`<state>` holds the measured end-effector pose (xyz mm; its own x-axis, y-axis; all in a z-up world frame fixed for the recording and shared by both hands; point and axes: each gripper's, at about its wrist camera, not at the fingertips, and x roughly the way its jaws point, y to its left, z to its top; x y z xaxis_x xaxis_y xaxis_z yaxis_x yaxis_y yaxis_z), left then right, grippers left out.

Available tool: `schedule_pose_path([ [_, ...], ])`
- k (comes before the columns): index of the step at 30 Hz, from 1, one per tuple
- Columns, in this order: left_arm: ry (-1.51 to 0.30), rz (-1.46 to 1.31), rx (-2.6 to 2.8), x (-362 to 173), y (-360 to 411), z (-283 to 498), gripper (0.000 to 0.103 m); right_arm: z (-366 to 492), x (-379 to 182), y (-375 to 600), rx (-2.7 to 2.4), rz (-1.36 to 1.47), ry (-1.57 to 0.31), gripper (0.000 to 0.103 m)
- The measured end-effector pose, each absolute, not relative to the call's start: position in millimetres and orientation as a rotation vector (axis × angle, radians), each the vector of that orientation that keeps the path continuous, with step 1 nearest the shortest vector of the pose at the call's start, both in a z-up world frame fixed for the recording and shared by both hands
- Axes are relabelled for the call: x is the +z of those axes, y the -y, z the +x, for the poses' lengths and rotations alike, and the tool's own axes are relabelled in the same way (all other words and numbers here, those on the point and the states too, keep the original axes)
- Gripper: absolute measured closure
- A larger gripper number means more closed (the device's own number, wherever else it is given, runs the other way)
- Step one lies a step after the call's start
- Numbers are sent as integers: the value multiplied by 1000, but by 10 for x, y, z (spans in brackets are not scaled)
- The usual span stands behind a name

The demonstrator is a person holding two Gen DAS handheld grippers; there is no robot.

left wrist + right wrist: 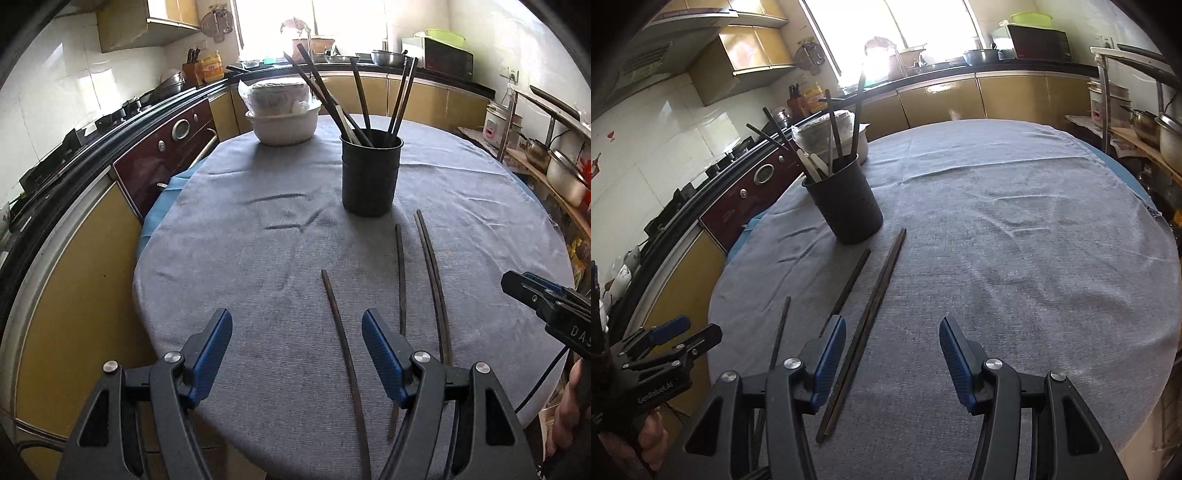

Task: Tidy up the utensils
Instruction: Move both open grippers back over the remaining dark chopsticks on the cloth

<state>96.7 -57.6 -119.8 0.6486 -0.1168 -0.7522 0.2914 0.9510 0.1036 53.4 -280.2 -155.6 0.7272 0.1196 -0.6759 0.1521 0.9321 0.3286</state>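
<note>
A black utensil cup [370, 173] stands on the table and holds several dark chopsticks and a white utensil; it also shows in the right wrist view [846, 203]. Dark chopsticks lie loose on the cloth: one single [341, 339], another single [401, 280], and a pair lying together [434, 284]. In the right wrist view the pair [871, 314] lies beside a single chopstick [849, 288] and another [779, 339]. My left gripper [297, 350] is open and empty above the near chopsticks. My right gripper [892, 358] is open and empty, its left finger over the pair.
A round table with a grey cloth [240, 258] fills the view. A white lidded bowl [282, 110] stands behind the cup. Kitchen counters, an oven [166, 155] and shelves with pots [565, 173] surround the table.
</note>
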Motion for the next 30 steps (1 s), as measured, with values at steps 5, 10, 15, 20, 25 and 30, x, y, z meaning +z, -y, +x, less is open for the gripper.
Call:
schedule_pose_path([
  [5, -847, 219, -225, -1238, 561, 994, 30, 563, -1585, 2760, -12, 374, -777, 47],
  [10, -860, 218, -220, -1281, 558, 1028, 30, 590, -1610, 2750, -9, 379, -784, 47],
  [15, -871, 221, -218, -1324, 561, 1051, 30, 620, -1662, 2771, -13, 398, -802, 47],
  [20, -881, 223, -218, -1358, 554, 1070, 30, 637, -1687, 2771, -14, 402, -811, 47],
  [25, -898, 221, -218, -1411, 542, 1085, 30, 650, -1703, 2747, -7, 402, -819, 47],
  [30, -954, 192, -222, -1520, 465, 1135, 30, 661, -1725, 2679, 14, 385, -835, 47],
])
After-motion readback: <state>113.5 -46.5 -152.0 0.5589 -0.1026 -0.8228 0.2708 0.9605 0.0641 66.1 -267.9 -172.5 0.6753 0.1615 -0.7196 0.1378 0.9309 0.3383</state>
